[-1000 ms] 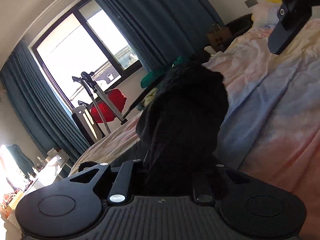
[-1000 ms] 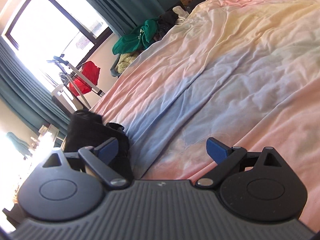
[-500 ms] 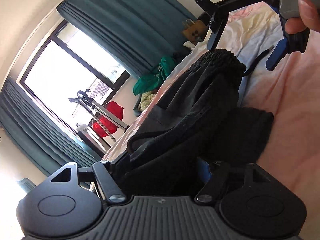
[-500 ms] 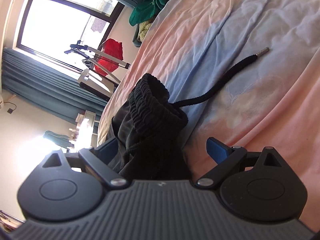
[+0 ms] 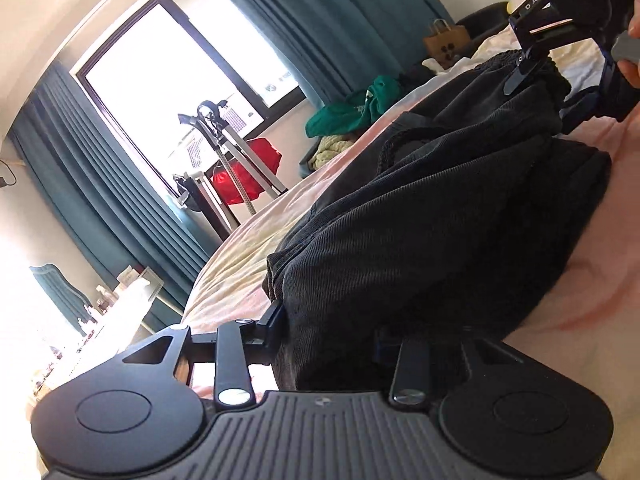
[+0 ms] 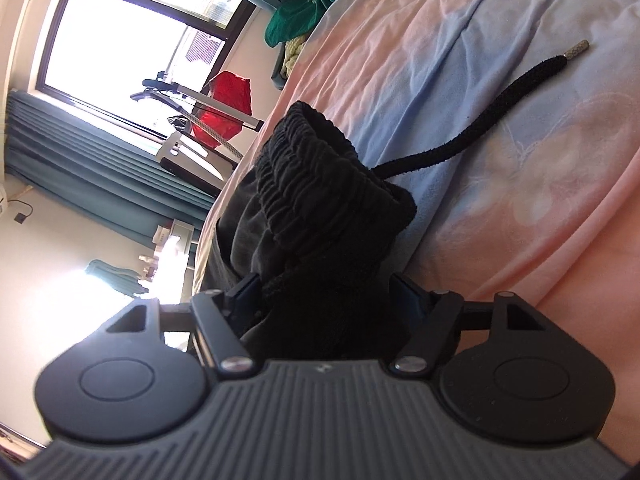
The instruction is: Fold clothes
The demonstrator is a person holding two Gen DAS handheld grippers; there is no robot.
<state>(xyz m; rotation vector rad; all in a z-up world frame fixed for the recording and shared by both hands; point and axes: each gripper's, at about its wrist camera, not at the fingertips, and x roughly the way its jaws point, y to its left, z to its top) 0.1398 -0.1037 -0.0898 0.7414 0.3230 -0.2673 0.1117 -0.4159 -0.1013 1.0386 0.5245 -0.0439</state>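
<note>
The bed (image 6: 520, 128) fills the scene, its pink, blue and pale yellow sheet wrinkled from end to end, and lying on it is the black pair of trousers (image 5: 440, 240), bunched into a thick dark heap. Behind, teal curtains (image 5: 320, 20) frame a bright window (image 5: 172, 72), and a red bag (image 5: 244, 176) hangs on a metal stand in front of the glass. A green garment (image 5: 352, 108) sits piled at the far side of the bed, with a brown paper bag (image 5: 446, 42) beyond it by the wall. Now the left tool (image 5: 328, 344) is down at the near end of the heap, its fingers pressed in on either side of the dark cloth, clamped on the trousers. The right tool (image 6: 320, 300) has the gathered waistband (image 6: 320, 184) end, fingers closed in tight against a wad of fabric, and the ribbed elastic band curls up just ahead of them. In the left wrist view that right tool (image 5: 560, 52) shows at the far end of the trousers, with part of a hand gripping it at the edge of the frame. From under the waistband a black drawstring (image 6: 480, 120) runs out across the blue patch of sheet, and its small metal tip (image 6: 576, 49) rests flat on the bed, well apart from the heap.
</note>
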